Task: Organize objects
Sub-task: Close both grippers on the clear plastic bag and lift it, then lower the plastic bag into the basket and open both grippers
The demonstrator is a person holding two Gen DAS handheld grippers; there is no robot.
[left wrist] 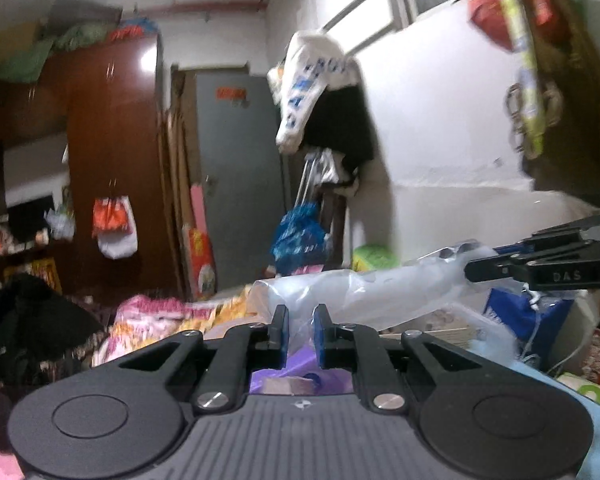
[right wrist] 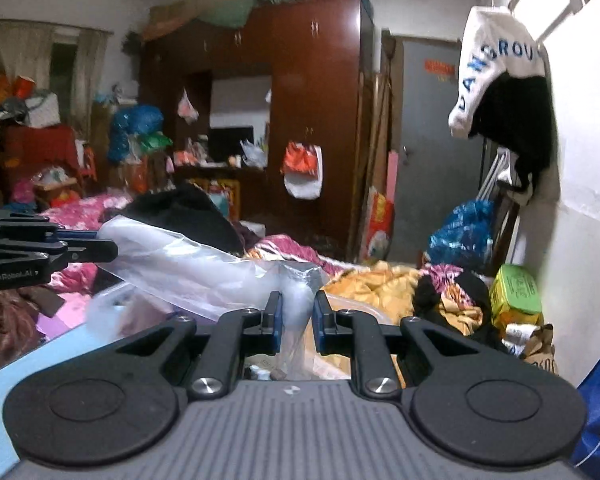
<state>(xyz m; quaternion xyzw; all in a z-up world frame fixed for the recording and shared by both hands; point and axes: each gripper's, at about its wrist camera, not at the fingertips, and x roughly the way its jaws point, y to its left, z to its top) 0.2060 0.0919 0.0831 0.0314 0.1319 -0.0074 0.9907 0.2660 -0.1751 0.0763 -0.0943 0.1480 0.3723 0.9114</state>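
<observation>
A clear plastic bag (left wrist: 380,292) is stretched in the air between my two grippers. My left gripper (left wrist: 301,320) is shut on one edge of the bag, with plastic pinched between its blue pads. It shows from the side at the left of the right wrist view (right wrist: 108,250). My right gripper (right wrist: 297,312) is shut on the other edge of the clear plastic bag (right wrist: 204,268). It shows from the side at the right of the left wrist view (left wrist: 474,270). Small items lie inside the bag below the fingers, too unclear to name.
A cluttered bed with pink and yellow bedding (right wrist: 364,280) lies ahead. A brown wardrobe (right wrist: 316,120) and a grey door (right wrist: 428,152) stand behind. A white wall (right wrist: 588,200) with hanging clothes is close on the right. A green box (right wrist: 516,292) and a blue bag (right wrist: 596,420) lie near it.
</observation>
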